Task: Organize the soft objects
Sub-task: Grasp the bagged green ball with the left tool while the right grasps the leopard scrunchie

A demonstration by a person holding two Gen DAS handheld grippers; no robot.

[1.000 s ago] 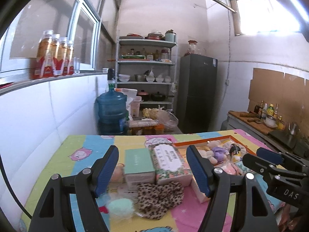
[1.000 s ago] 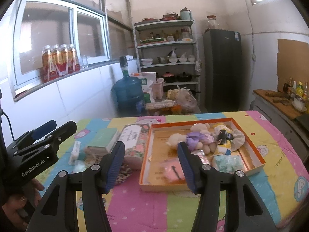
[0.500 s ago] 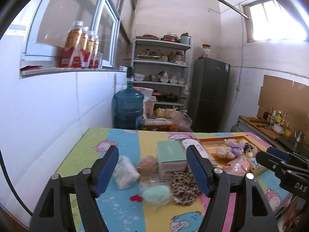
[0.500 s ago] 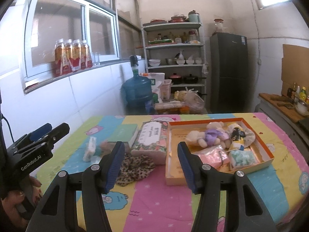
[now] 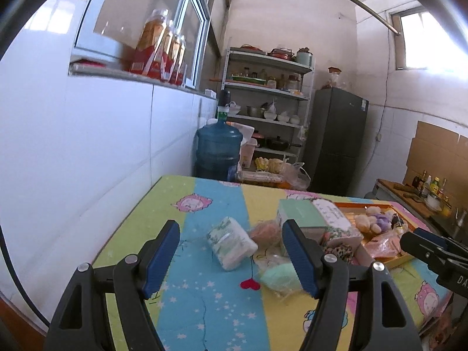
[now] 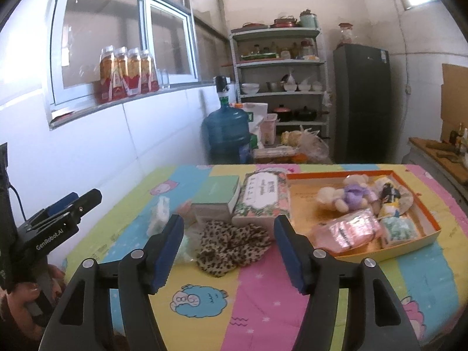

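Left wrist view: the left gripper [image 5: 231,251] fingers spread wide, holding nothing; a wrapped tissue pack [image 5: 231,243] lies mid-frame on the counter [image 5: 204,307], a mint puff [image 5: 280,276] just right.

Right wrist view: the right gripper [image 6: 228,248] likewise gapes empty over a leopard cloth [image 6: 231,244]; orange tray [image 6: 409,247] of soft toys centre right.

tablecloth [image 6: 263,298] showing yellow, pink, blue and green stripes with cartoon prints | scrunchie [image 6: 231,244] wearing leopard spots | tray [image 6: 409,247] showing orange rim | plush toy [image 6: 351,194] wearing purple | box [image 6: 220,188] showing mint green | tissue box [image 6: 261,197] showing floral print
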